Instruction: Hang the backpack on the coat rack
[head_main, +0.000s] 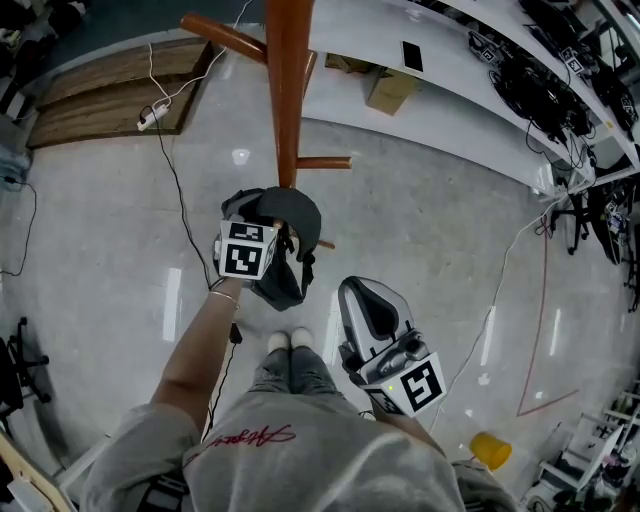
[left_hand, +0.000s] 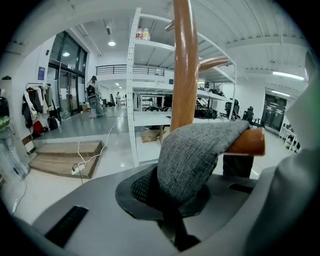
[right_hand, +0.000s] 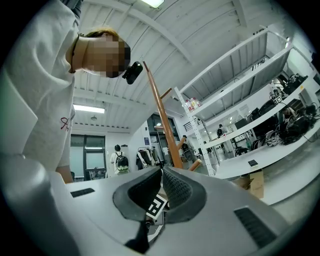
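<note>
The brown wooden coat rack pole (head_main: 288, 90) rises in front of me. The dark grey backpack (head_main: 292, 222) hangs against it just below a short peg (head_main: 322, 163). My left gripper (head_main: 283, 238) is shut on the backpack's grey fabric loop (left_hand: 200, 155). In the left gripper view that loop is draped over a wooden peg (left_hand: 246, 142) beside the pole (left_hand: 185, 65), with the gripper (left_hand: 172, 196) clamped on it from below. My right gripper (head_main: 360, 290) is lower and to the right, apart from the bag. Its pads (right_hand: 175, 187) meet with nothing between them.
A white shelving unit (head_main: 470, 110) runs behind the rack, with a cardboard box (head_main: 390, 90) under it. A wooden platform (head_main: 110, 95), a power strip (head_main: 150, 118) and a black cable (head_main: 180, 200) lie at left. A yellow object (head_main: 490, 450) sits at lower right. The person's feet (head_main: 290, 342) stand near the rack.
</note>
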